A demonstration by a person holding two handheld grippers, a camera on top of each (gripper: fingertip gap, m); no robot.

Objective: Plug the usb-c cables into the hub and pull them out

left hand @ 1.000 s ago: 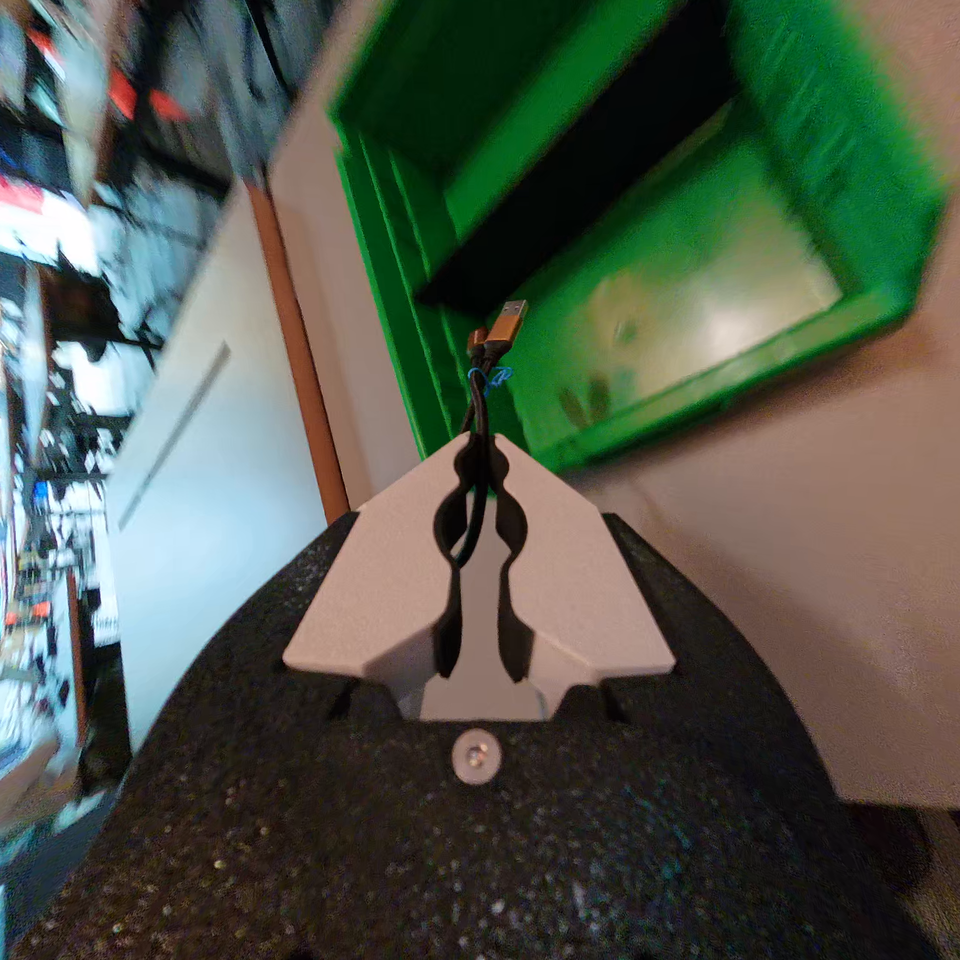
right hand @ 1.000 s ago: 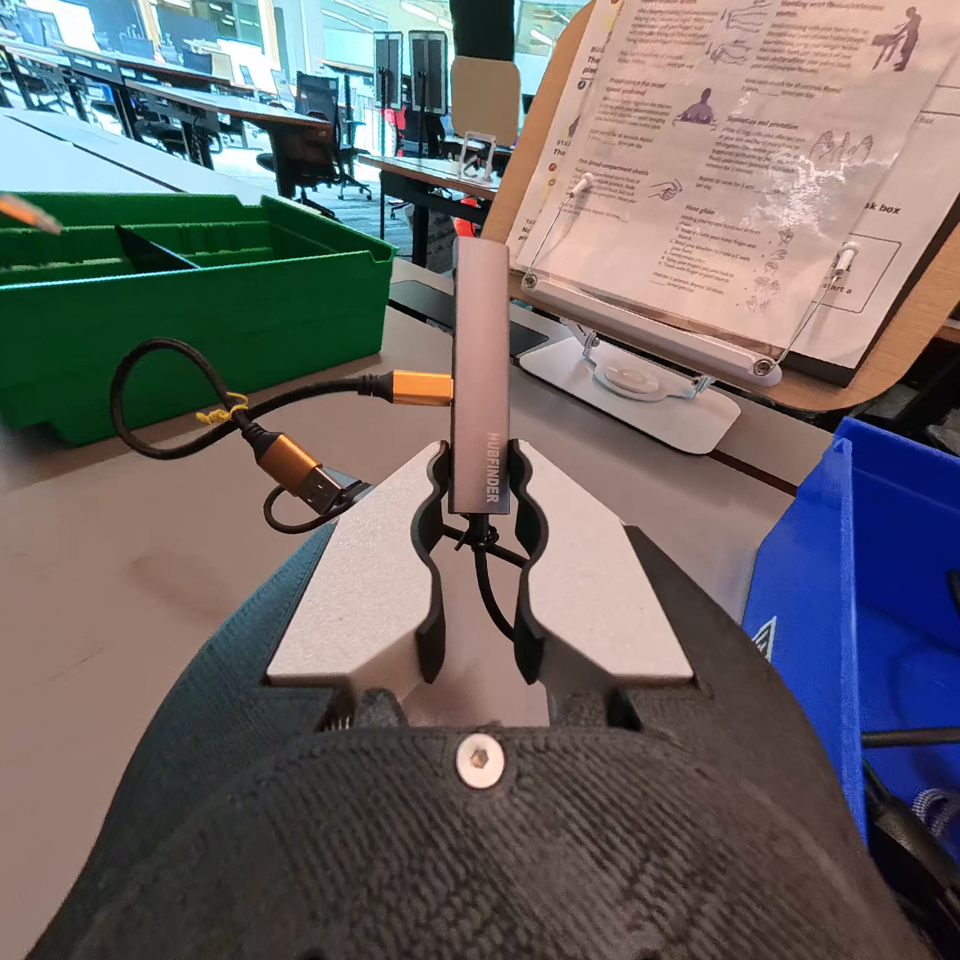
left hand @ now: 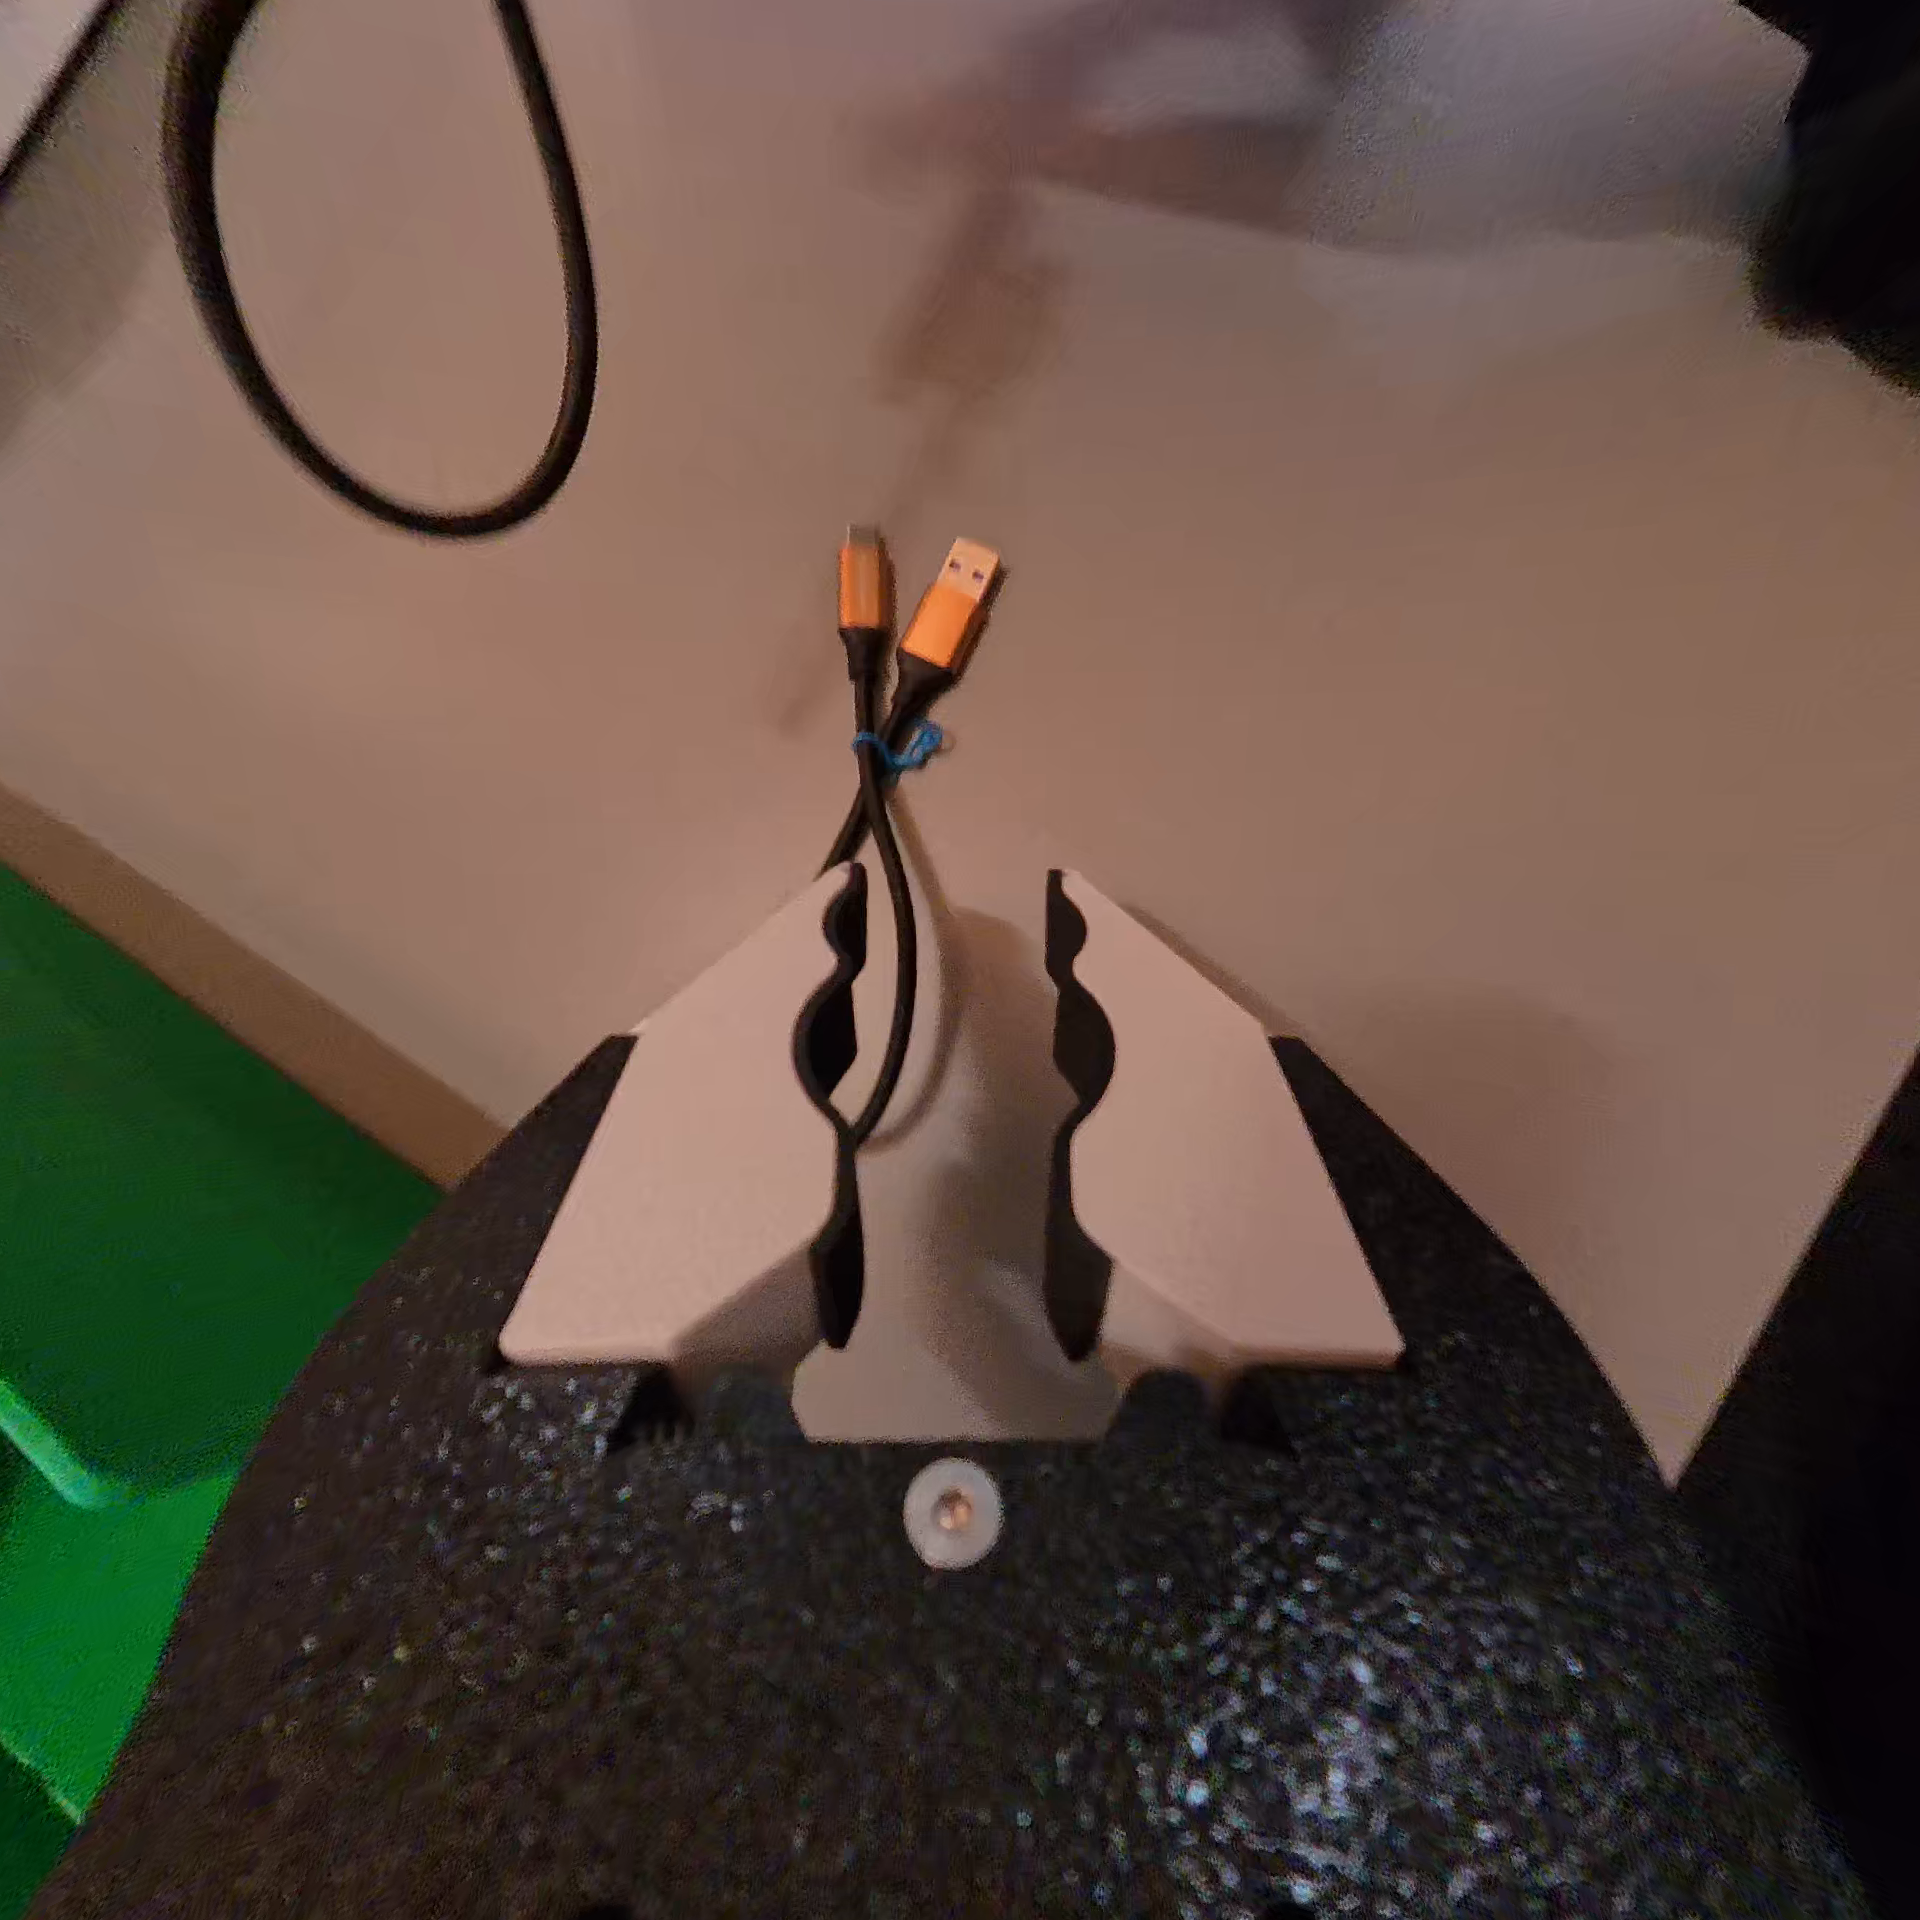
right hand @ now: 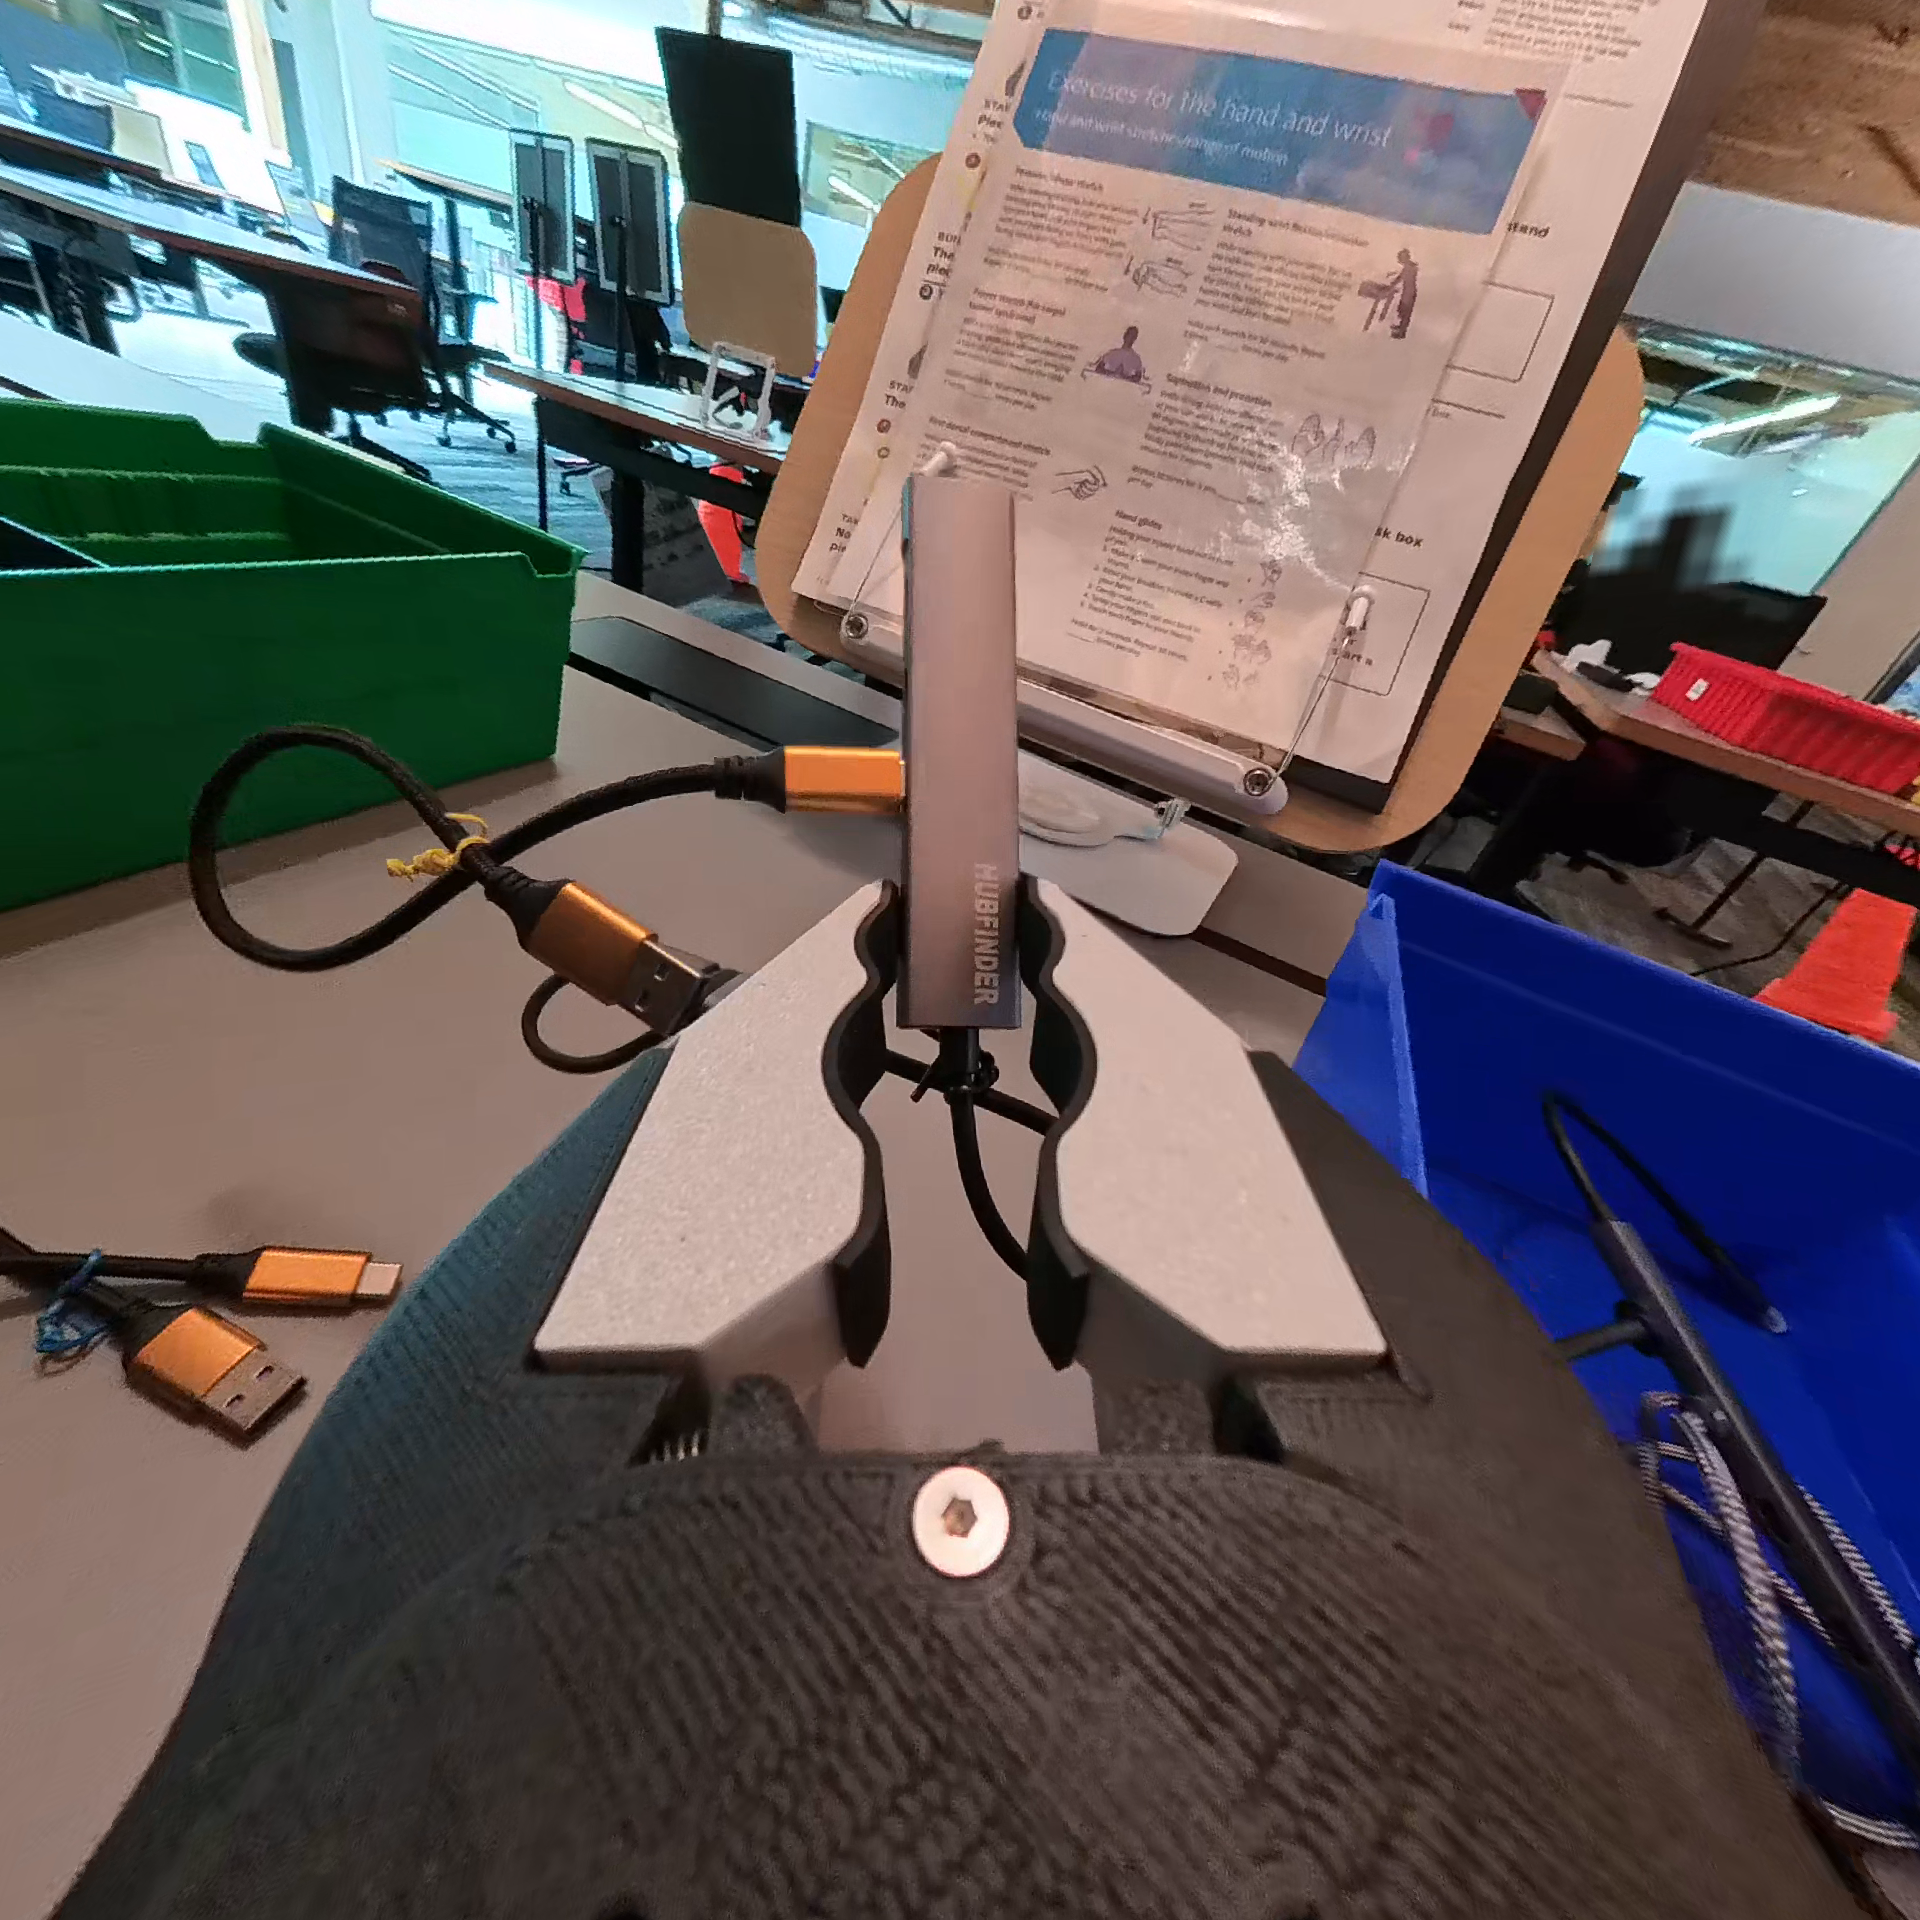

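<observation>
Right hand-held gripper (right hand: 958, 935): pinching grey hub (right hand: 958, 748) upright, yellow-tied cable (right hand: 582, 821) plugged into its left side. Left hand-held gripper (left hand: 956, 883): spread, over blue-tied cable (left hand: 883, 810) lying loose on bench (left hand: 1351, 727).

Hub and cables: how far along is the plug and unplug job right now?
One cable with a yellow tie sits plugged into the hub, which the right gripper clamps upright. The cable with a blue tie lies on the table, the left gripper open around it. Left: plug that one in, then pull out both.
</observation>
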